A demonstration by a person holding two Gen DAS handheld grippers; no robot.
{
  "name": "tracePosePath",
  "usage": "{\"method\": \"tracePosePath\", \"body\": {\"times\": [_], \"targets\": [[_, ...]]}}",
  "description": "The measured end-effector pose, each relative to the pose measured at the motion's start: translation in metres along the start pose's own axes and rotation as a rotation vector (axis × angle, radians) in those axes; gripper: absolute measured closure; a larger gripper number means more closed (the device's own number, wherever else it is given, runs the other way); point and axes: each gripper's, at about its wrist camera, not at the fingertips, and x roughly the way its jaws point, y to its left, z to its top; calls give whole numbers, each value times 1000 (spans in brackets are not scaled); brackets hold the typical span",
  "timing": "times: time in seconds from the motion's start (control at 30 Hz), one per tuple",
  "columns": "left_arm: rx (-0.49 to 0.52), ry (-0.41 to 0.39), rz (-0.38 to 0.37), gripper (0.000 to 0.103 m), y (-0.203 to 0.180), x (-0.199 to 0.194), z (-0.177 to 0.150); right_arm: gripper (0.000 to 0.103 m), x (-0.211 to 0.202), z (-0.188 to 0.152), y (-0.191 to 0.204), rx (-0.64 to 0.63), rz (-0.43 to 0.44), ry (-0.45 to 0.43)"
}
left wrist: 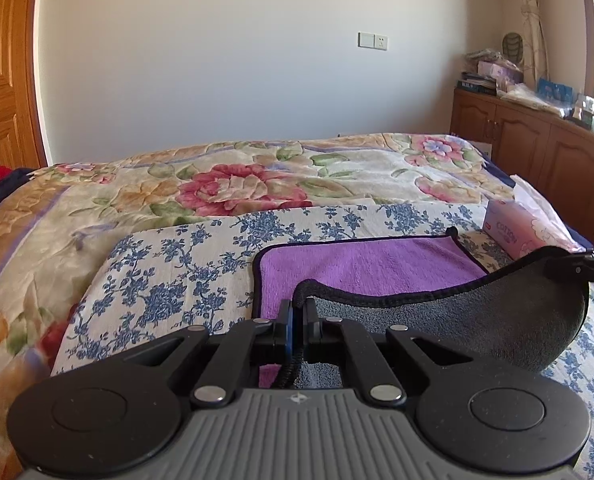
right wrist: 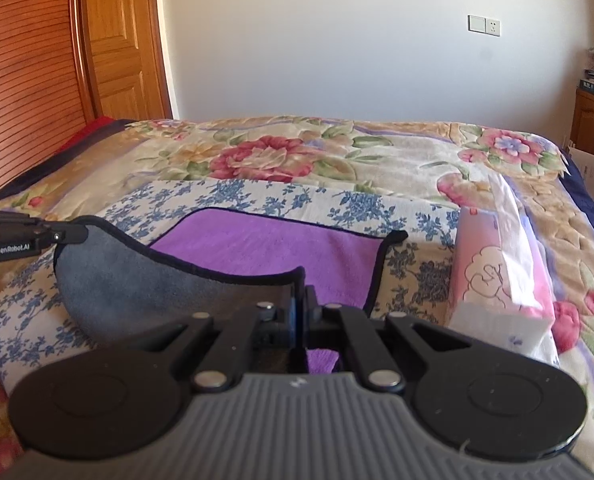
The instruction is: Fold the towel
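Note:
A towel, purple on top (left wrist: 361,266) and grey underneath (left wrist: 497,320), with a black hem, lies on a blue-flowered cloth (left wrist: 169,280) on the bed. Its near edge is lifted and hangs curved between both grippers, grey side showing. My left gripper (left wrist: 297,304) is shut on the near left corner of the towel. My right gripper (right wrist: 300,292) is shut on the near right corner; it also shows at the right edge of the left wrist view (left wrist: 557,268). The towel's far half (right wrist: 265,240) still lies flat. The left gripper shows at the left of the right wrist view (right wrist: 77,234).
A pink tissue pack (right wrist: 497,276) lies just right of the towel, also seen in the left wrist view (left wrist: 525,232). A floral quilt (left wrist: 237,184) covers the bed beyond. A wooden cabinet (left wrist: 537,140) stands at the right, a wooden door (right wrist: 121,40) at the left.

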Motion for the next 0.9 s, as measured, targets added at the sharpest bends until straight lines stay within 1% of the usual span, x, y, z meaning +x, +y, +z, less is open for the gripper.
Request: {"method": "tracePosePath", "body": {"times": [0.2,0.33,0.5,0.9], "targets": [[28,4,1,98,-2,13,4,99,14,0,-6,-22,-11,9],[15,12,-11,98,-1,21,6,99,20,1,-8,-38,-18,12],[33,20,-9,98,-5,30,6,99,25,3,-13,-46,-22,10],[44,-9,4,98,-5,47,21,99,41,17,-20,-64,-36,-21]]}}
